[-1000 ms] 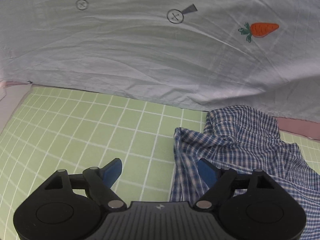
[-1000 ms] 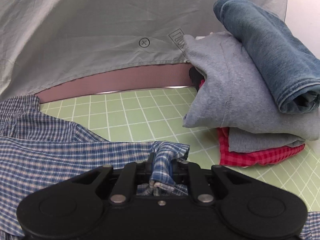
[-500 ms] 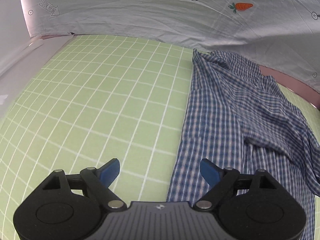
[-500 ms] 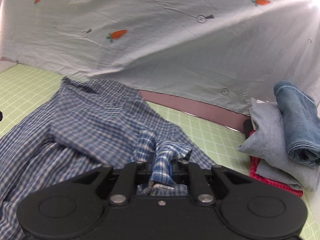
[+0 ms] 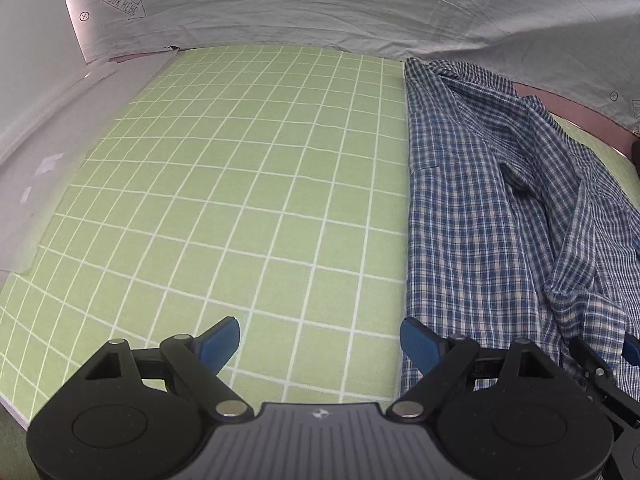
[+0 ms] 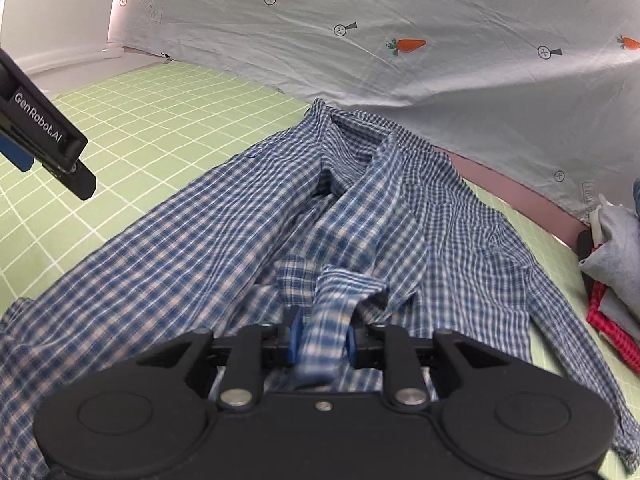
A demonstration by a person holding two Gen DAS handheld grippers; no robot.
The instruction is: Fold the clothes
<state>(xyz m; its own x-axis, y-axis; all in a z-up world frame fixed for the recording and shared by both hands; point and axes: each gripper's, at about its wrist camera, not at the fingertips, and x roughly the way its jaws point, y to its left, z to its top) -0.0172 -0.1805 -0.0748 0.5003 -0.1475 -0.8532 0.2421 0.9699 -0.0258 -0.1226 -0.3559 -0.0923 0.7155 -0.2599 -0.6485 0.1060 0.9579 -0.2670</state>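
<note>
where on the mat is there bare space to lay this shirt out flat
Bare: the green grid mat left of the plaid shirt, up to the carrot-print sheet. Crowded: right side, where the folded clothes stack borders the shirt.

We take the shirt [image 5: 492, 208] as our landmark. Our left wrist camera sits low behind the left gripper [image 5: 320, 346], looking forward over the mat [image 5: 240, 184] toward the sheet [image 5: 320, 8] at the back; the shirt fills the right side of this view, near. Our right wrist camera sits behind the right gripper [image 6: 322, 344], right over the shirt [image 6: 224, 240], facing the same sheet [image 6: 400, 92]. Both views share the shirt, the mat to its left [image 6: 132, 120] and the sheet behind it. Each view catches the other gripper at its edge.
</note>
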